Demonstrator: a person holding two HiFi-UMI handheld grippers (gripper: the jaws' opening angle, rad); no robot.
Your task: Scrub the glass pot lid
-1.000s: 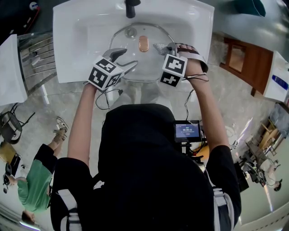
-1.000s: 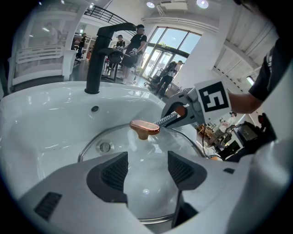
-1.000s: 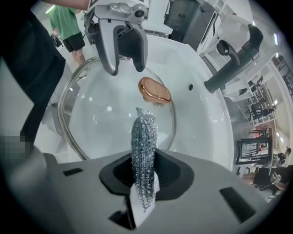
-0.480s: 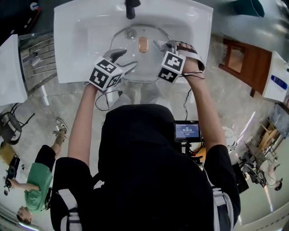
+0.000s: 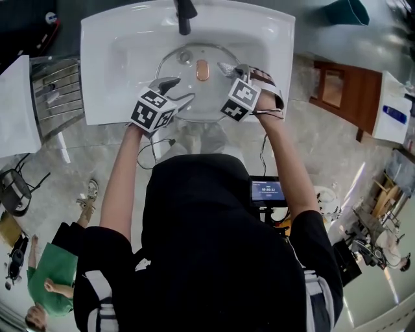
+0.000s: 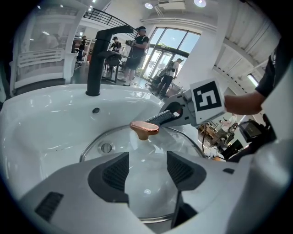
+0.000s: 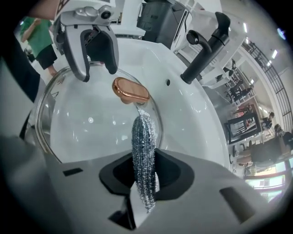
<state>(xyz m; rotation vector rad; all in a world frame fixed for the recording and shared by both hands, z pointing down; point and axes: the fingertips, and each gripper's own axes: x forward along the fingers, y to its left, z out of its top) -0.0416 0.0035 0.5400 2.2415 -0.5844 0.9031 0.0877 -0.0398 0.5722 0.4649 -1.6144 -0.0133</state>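
Observation:
A round glass pot lid (image 5: 194,94) with a copper knob (image 5: 203,69) lies in the white sink (image 5: 123,58). My left gripper (image 5: 179,89) hovers open over the lid's near-left part; its jaws stand apart with only glass (image 6: 146,183) showing between them. My right gripper (image 5: 235,69) is shut on a silver mesh scrubber (image 7: 143,151). The scrubber's tip rests on the lid just beside the knob (image 7: 130,90). In the left gripper view the scrubber (image 6: 158,118) reaches the knob (image 6: 144,129) from the right. In the right gripper view the left gripper (image 7: 97,59) hangs above the lid's far rim.
A black faucet (image 5: 183,14) stands at the sink's back edge, with the drain (image 5: 185,57) under the lid. A metal rack (image 5: 58,78) stands left of the sink and a wooden piece (image 5: 343,91) to the right. A person in green (image 5: 55,272) is at lower left.
My right gripper has carried the scrubber a little leftward, closer to the knob. The left gripper has held its place, still open.

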